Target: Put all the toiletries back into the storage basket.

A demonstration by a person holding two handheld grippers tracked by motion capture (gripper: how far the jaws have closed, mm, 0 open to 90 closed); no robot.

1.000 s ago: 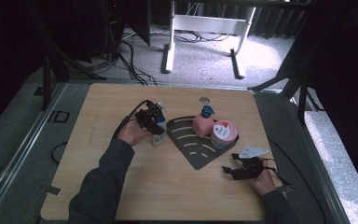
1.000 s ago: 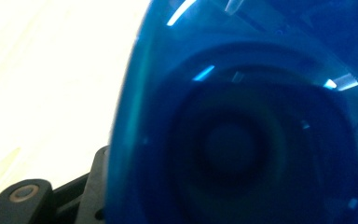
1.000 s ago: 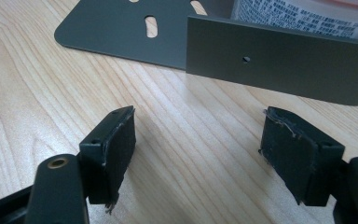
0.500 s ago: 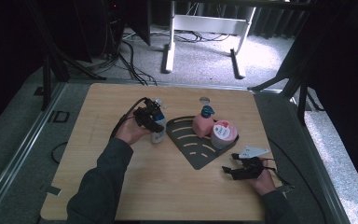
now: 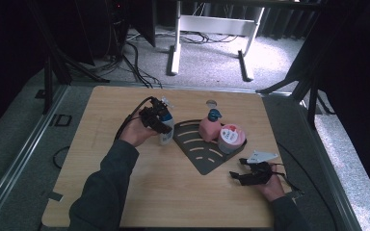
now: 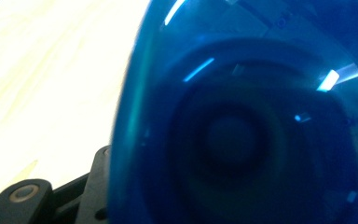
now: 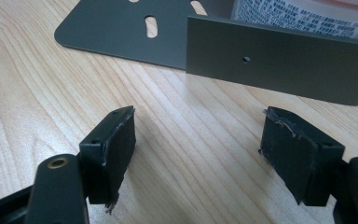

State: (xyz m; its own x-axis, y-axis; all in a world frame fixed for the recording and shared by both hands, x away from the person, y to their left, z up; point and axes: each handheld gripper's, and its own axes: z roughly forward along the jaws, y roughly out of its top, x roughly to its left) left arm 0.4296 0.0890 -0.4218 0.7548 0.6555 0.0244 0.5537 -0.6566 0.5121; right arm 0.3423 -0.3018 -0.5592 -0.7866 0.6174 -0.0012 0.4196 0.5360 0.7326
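A white bottle (image 5: 166, 134) with a blue cap stands on the wooden table (image 5: 101, 144), just left of the dark grey slotted rack (image 5: 200, 156). My left gripper (image 5: 160, 120) is shut on the bottle's upper part. In the left gripper view the blue cap (image 6: 242, 126) looms right in front of the camera. On the rack stand a pink pump bottle (image 5: 209, 127) and a pink lidded tub (image 5: 231, 137). My right gripper (image 5: 249, 175) rests near the table's front right, and its jaws (image 7: 200, 149) are open over bare wood, facing the rack's low wall (image 7: 279, 65).
A round hole (image 5: 211, 103) sits in the tabletop behind the rack. Cables trail from both grippers. Beyond the table's far edge stand a white frame's legs (image 5: 176, 53) and dark stands on carpet. Bare wood lies on the table's left and front.
My left hand has shifted the white bottle slightly toward the rack. The right hand and its gripper have stayed still.
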